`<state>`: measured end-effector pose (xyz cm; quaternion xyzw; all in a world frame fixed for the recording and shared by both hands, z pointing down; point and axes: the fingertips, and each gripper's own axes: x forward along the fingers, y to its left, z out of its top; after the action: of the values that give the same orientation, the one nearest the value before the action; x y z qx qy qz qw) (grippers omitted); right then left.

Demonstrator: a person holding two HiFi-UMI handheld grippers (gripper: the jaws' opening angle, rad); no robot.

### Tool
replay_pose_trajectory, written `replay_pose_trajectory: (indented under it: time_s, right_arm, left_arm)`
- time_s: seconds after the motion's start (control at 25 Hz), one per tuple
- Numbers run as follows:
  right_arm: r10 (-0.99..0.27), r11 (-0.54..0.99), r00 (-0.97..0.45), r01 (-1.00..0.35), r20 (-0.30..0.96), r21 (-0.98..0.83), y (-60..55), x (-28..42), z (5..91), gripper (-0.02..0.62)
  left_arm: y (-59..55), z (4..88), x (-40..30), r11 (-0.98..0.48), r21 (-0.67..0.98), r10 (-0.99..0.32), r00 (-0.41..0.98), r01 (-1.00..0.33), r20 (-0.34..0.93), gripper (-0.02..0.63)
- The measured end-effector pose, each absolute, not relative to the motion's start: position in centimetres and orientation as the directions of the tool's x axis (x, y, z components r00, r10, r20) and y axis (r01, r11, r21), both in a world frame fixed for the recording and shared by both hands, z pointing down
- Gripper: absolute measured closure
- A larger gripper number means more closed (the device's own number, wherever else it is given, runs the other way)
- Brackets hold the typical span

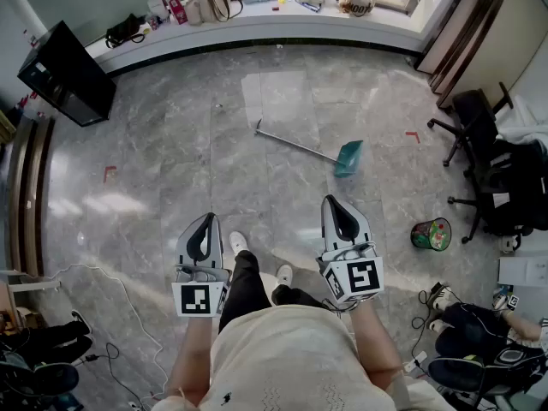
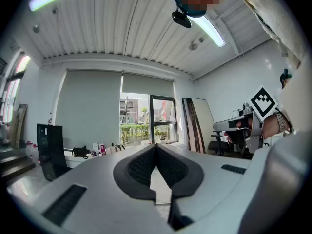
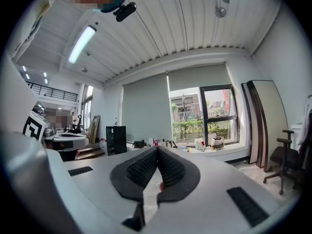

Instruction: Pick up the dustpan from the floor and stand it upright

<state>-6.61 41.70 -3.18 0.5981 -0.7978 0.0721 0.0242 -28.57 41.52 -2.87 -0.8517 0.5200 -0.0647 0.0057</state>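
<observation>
Both tools up and empty, dustpan down on the floor ahead.
The left tool [image 1: 208,223] and right tool [image 1: 334,205] are held side by side out front. Each one's jaws are closed tip to tip with nothing between them, as the views along the left tool [image 2: 156,147] and the right tool [image 3: 157,150] show. The teal dustpan [image 1: 348,157] lies flat on the glossy grey floor [image 1: 171,169], well beyond both tools, its long handle running up-left. A round green bin [image 1: 431,234] sits off to the right, near an office chair [image 1: 479,135].
</observation>
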Motion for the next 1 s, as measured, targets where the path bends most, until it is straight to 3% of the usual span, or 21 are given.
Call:
replay_pose_trajectory:
  time_s: [0.32, 0.64, 1.0]
  right_arm:
    - [-0.945, 0.271, -0.27, -0.962, 0.187, -0.018, 30.6, -11.7, -2.5, 0.578]
    - [-0.957, 0.214, -0.214, -0.977, 0.194, -0.018, 20.8, -15.9, -2.4, 0.578]
    - [-0.923, 0.28, -0.283, -0.959, 0.259, -0.049, 9.4, -14.1, 1.8, 0.578]
  left_arm:
    - [29.7, -3.3, -31.6, -0.496, -0.015, -0.868, 0.496, -0.868, 0.025, 0.595]
    - [18.7, -3.1, -34.1, -0.577, -0.011, -0.817, 0.576, -0.817, 0.029, 0.595]
    - [7.2, -0.2, -31.9, -0.519, -0.018, -0.853, 0.517, -0.854, 0.069, 0.595]
